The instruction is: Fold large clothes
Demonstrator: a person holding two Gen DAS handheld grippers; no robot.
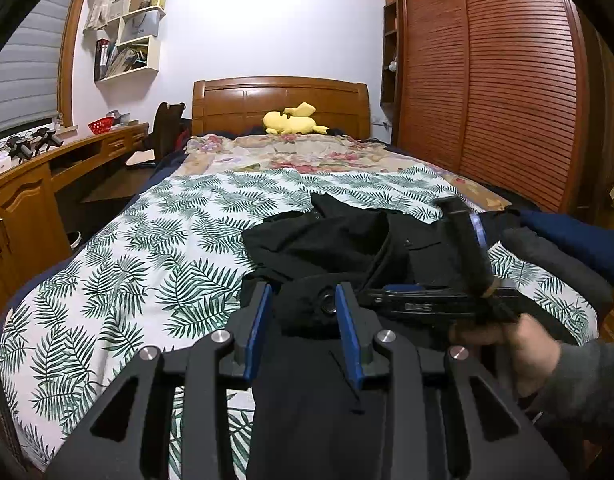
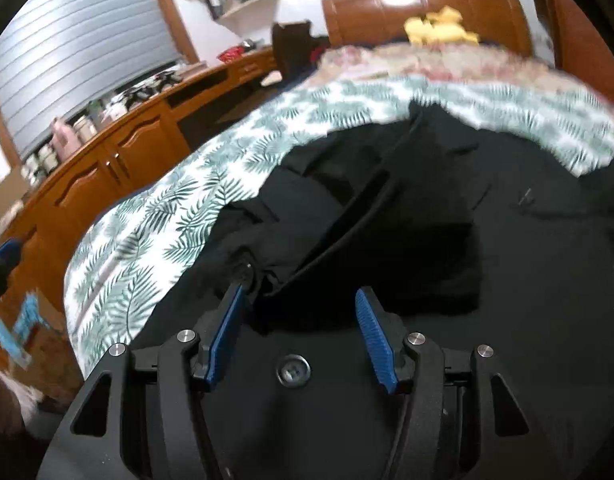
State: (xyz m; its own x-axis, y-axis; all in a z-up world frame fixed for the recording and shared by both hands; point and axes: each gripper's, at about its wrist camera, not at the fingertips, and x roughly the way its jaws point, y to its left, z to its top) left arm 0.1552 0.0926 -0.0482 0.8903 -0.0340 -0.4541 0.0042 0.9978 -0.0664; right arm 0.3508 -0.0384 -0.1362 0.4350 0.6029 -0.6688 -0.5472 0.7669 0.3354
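**Black coat bunched at the foot of the bed, one clamp biting, one loose**

The black coat (image 1: 327, 240) lies rumpled across the near end of the bed (image 1: 119, 264), on the leaf-print sheet, closer to the right edge. The left gripper (image 1: 303, 300) has its blue pads pinched on a thick bunch of the cloth with a button in it. The right gripper (image 2: 297, 300) hangs over the coat with its fingers apart, nothing pressed between them, a button (image 2: 293, 370) lying below the gap. To my eye the risk is the heavy fabric sliding out of that one bunched hold, or the right one closing on several layers and dragging the fold crooked toward the folded pile (image 1: 567, 256) at the right edge
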